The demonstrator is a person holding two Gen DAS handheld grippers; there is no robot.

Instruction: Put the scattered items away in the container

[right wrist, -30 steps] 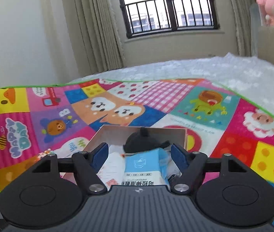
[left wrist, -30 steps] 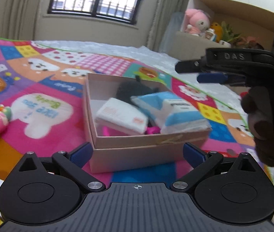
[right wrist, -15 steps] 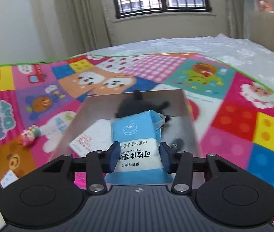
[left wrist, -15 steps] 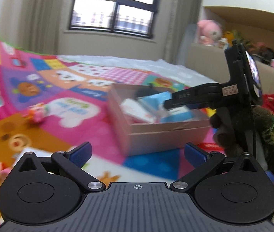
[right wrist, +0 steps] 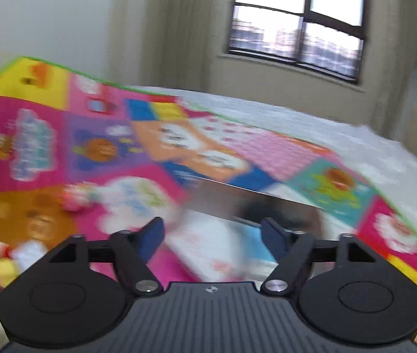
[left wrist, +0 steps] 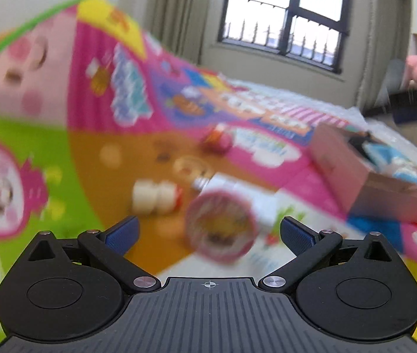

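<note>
Both the left gripper [left wrist: 207, 231] and the right gripper [right wrist: 211, 235] are held wide open, with nothing gripped or touched.

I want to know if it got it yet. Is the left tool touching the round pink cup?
Apart. In the left wrist view the left tool is wide open, with mat showing between each finger and the blurry round pink cup.

Patchwork play mat [left wrist: 96, 158] with cardboard box [left wrist: 364, 182], round pink cup [left wrist: 220, 229], small toys [left wrist: 155, 197].

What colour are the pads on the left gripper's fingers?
Dark blue pads on black fingers, seen best in the left wrist view.
</note>
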